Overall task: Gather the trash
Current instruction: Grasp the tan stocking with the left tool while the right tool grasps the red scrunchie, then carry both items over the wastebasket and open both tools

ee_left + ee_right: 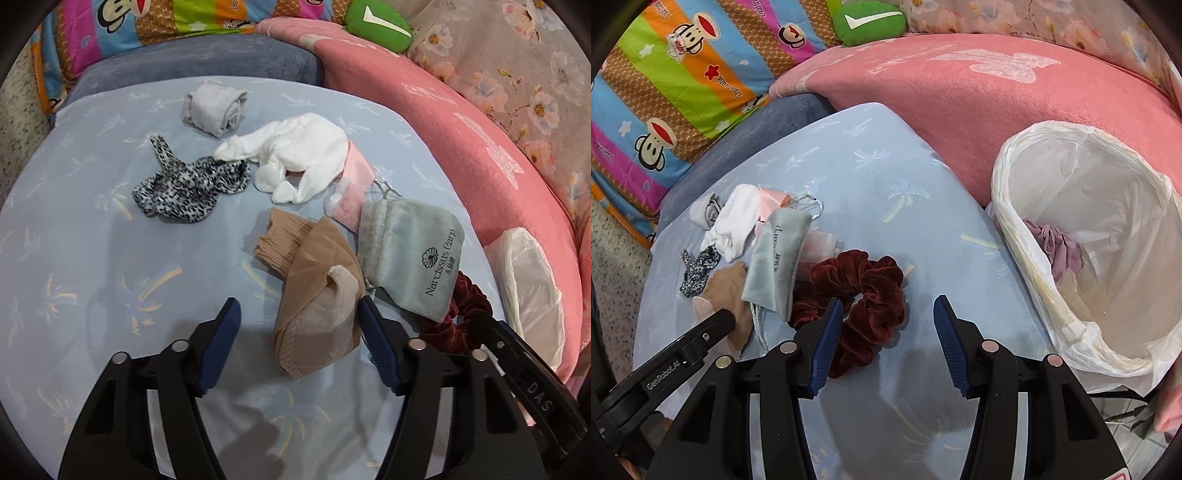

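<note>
Most of the job is still ahead, I'd say. The lined bin point(1082, 258), off to the right of the right gripper point(888, 332), holds only a mauve scrap point(1056, 247) and a little else. Both grippers gape wide and hold nothing. The left gripper point(299, 332) straddles the beige stocking point(317, 295); the maroon scrunchie point(860, 295) lies at the right gripper's left finger. Beyond them wait the grey pouch point(410, 251), white sock point(295, 158), leopard-print piece point(188, 188) and grey rolled sock point(214, 107).
</note>
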The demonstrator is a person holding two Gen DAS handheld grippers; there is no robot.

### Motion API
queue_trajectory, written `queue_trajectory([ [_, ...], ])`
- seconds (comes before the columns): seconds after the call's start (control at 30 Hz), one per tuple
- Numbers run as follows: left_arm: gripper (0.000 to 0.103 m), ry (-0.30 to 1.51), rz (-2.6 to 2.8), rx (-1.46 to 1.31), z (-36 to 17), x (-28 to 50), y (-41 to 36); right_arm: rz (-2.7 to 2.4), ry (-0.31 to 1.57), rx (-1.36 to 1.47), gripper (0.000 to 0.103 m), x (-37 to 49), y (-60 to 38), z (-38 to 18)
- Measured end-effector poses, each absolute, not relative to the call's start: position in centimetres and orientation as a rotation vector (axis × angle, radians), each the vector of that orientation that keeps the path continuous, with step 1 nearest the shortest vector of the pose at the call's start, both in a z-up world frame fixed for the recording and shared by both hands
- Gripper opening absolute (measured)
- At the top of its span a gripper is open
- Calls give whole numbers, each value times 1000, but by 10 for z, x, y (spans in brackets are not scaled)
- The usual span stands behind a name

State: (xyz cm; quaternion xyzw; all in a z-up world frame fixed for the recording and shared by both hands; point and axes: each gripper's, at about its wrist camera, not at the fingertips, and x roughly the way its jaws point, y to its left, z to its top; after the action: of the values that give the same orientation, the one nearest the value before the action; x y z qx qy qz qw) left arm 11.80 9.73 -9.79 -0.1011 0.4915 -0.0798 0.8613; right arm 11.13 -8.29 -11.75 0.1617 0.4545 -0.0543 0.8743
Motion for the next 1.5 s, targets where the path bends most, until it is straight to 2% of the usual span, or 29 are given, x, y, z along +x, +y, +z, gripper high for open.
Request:
queue_trajectory([
  [0.13,40,1051,-204,-236,-101,118,98,-99,969,346,42,114,-80,-126],
  [0.17,35,1054,-214,-240,-101,117,98,-93,972,349,36,114,-80,-128],
  [0.27,25,1049,-230,-234,-99,113,97,-72,971,354,26,112,-76,-129],
  [0.37,21,1040,-220,-226,-95,110,93,-64,967,355,20,109,-73,-128],
  [0.5,19,1029,-218,-224,-87,104,93,-60,947,358,17,99,-73,-119],
  [0.83,18,963,-225,-199,-55,93,80,-39,867,390,16,74,-80,-82],
  [1.5,18,849,-413,-107,4,71,0,-76,664,426,16,23,-131,-3],
])
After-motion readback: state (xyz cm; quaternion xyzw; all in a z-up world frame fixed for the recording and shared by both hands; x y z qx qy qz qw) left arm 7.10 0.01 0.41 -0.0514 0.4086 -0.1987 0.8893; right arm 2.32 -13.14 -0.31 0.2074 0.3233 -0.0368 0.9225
